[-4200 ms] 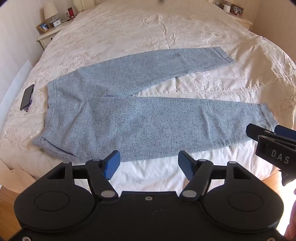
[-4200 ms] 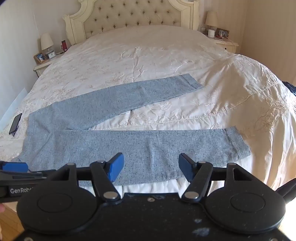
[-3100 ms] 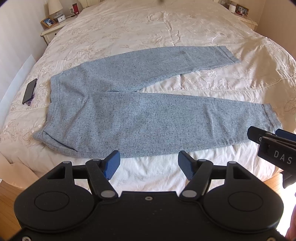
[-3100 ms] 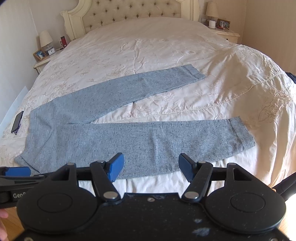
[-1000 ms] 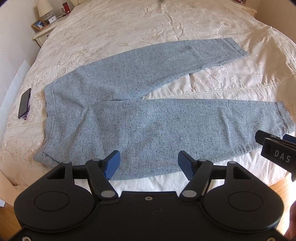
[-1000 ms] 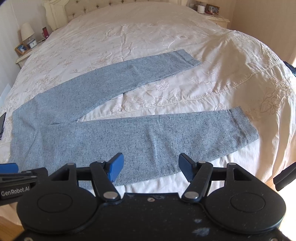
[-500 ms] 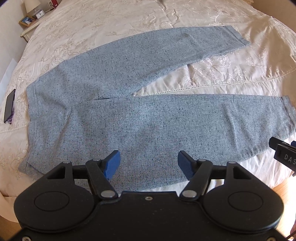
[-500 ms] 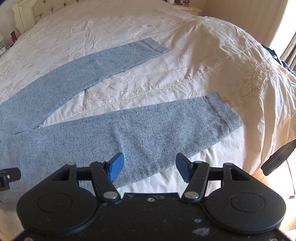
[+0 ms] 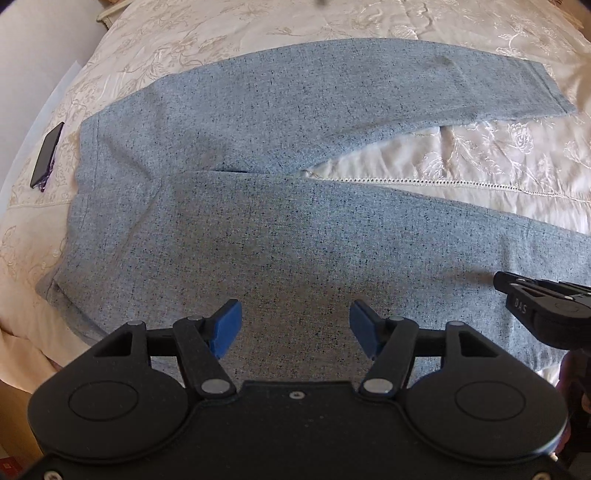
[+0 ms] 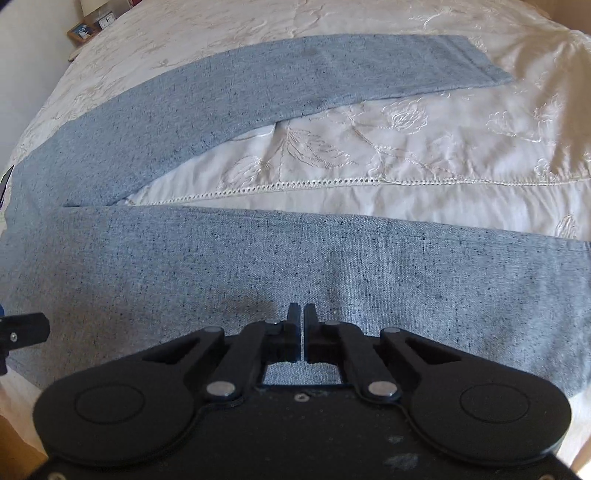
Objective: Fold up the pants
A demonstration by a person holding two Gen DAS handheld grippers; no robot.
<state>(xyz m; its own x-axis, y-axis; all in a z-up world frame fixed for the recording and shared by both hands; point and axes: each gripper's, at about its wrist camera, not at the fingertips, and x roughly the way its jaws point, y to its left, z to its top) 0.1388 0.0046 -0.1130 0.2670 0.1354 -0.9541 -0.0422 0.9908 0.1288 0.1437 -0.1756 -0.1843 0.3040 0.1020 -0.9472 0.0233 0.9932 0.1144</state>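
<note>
Grey-blue speckled pants (image 9: pixel 280 229) lie flat on the bed, waistband at the left, both legs spread out to the right in a V. My left gripper (image 9: pixel 295 325) is open and empty, low over the near leg's thigh part. My right gripper (image 10: pixel 299 314) has its jaws together low over the near leg (image 10: pixel 332 266); whether cloth is pinched between them is hidden. The right gripper also shows at the right edge of the left wrist view (image 9: pixel 546 306).
A cream embroidered bedspread (image 10: pixel 388 173) covers the bed. A dark phone (image 9: pixel 47 155) lies on the bed left of the waistband. A nightstand with a picture frame (image 10: pixel 83 31) stands at the far left. The bed's near edge runs just below the pants.
Both grippers have dropped closer to the near leg. The right gripper's jaws have gone from wide open to together. The left gripper stays open.
</note>
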